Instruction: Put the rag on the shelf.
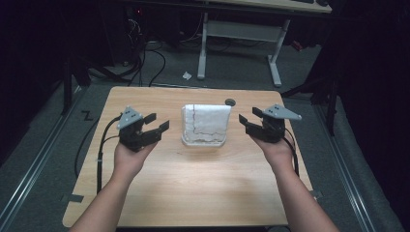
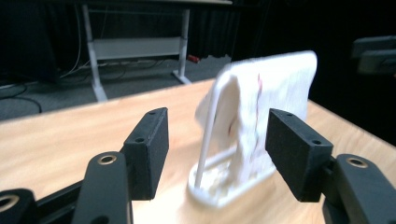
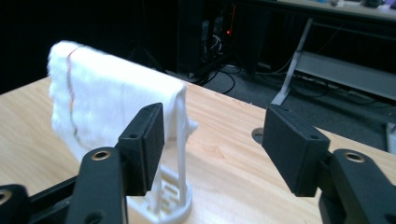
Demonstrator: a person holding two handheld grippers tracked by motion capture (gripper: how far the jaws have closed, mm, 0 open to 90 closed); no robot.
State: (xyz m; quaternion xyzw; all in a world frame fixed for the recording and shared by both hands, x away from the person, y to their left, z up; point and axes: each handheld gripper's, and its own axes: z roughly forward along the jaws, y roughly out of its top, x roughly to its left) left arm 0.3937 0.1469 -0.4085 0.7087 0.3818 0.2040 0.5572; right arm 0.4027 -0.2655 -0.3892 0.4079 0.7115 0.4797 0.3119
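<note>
No readable writing or brand is seen. One white cloth (image 1: 205, 122) is draped over one white rack (image 1: 203, 141) at the table's (image 1: 193, 193) centre, between the left gripper (image 1: 157, 123) and the right gripper (image 1: 249, 119); both are released, nothing grasped.

Here's the table (image 1: 193, 193), a light wooden top with rounded corners, grain running across it, standing on a grey carpeted floor (image 1: 43, 140). Right in the middle of it, a shade toward the far side, sits a white plastic rack (image 1: 203, 141), its oval base flat on the wood. A white cloth (image 1: 205, 119) with a thin red line hangs over the rack, draped down both sides, not reaching the tabletop as far as the gripper views tell. Just beyond the rack, near the far edge, there's a small round cable hole (image 1: 230, 102) in the wood.
</note>
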